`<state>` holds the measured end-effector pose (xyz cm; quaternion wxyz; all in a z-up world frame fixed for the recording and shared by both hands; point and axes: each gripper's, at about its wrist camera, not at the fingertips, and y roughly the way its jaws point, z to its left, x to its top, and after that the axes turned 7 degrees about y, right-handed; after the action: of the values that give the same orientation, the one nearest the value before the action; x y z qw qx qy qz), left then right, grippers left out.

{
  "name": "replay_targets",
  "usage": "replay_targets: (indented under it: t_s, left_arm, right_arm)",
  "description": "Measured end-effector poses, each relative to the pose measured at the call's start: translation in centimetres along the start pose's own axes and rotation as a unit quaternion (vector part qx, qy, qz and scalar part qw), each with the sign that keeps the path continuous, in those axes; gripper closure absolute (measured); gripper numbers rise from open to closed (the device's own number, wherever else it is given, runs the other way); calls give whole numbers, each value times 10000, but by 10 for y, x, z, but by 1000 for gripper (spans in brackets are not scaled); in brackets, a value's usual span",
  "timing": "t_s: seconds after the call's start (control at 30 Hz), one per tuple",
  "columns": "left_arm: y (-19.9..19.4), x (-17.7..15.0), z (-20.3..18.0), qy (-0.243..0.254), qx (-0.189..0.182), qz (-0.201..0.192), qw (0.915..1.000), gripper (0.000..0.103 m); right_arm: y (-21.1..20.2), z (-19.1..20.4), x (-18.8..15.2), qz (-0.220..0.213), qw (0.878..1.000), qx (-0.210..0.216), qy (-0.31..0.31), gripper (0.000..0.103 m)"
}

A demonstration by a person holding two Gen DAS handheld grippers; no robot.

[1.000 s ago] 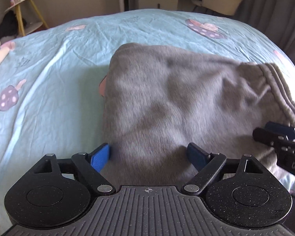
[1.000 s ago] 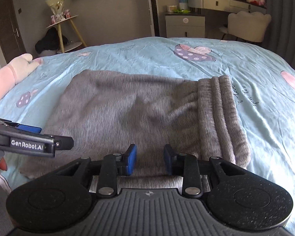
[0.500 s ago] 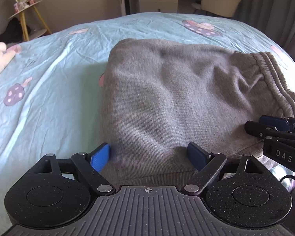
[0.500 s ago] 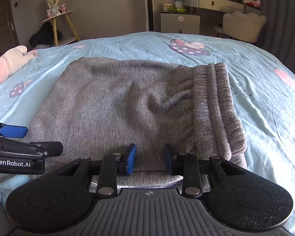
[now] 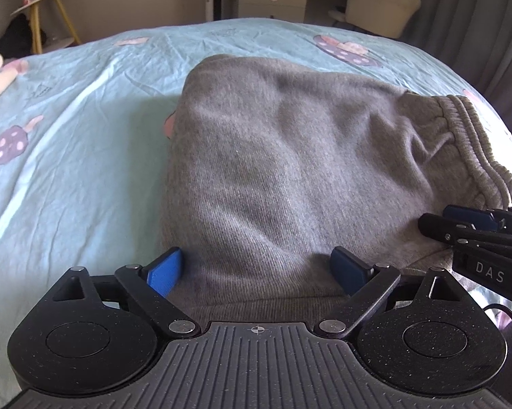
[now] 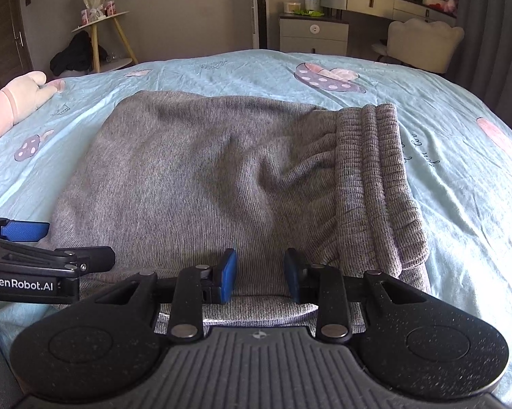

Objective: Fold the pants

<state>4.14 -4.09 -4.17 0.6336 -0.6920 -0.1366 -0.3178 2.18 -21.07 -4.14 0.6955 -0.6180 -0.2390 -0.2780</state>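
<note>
Grippers sit low at the near edge of the gray pants (image 5: 290, 170), seen from my remote station. My left gripper (image 5: 257, 271) has its blue pads (image 5: 164, 271) spread wide, one at each side of a bulge of cloth near the near left corner of the garment; nothing is pinched between them. My right gripper (image 6: 260, 274) has its pads (image 6: 228, 274) parted by a narrower gap, with gray fabric lying in that gap but not squeezed.

The pants lie folded into a compact, roughly rectangular stack in the middle of the light blue bedspread (image 6: 460, 204), which carries mushroom and heart prints. The knit is soft and lightly rumpled, with shallow creases running toward the ribbed elastic waistband (image 6: 378, 170), which forms the right-hand edge of the stack. A second layer of cloth shows beneath the top one along the near edge.

Beyond the bed, a pink plush toy (image 6: 14, 102) rests at the left, and a white chair (image 6: 423, 41) stands by a dresser (image 6: 312, 34).
</note>
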Motion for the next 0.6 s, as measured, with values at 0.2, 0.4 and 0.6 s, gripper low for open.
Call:
replay_targets:
  t_s: [0.2, 0.4, 0.6]
  left_arm:
    - [-15, 0, 15, -300, -291, -202, 9989, 12]
    - [-17, 24, 69, -1218, -872, -604, 9869, 11]
    - [34, 39, 116, -1452, -1665, 16, 9753, 12]
  right_arm:
    - [-29, -30, 15, 216, 9946, 760, 666, 60]
    - [-63, -110, 24, -569, 9824, 901, 1533, 18]
    - [18, -189, 24, 665, 9345, 1715, 3048, 17]
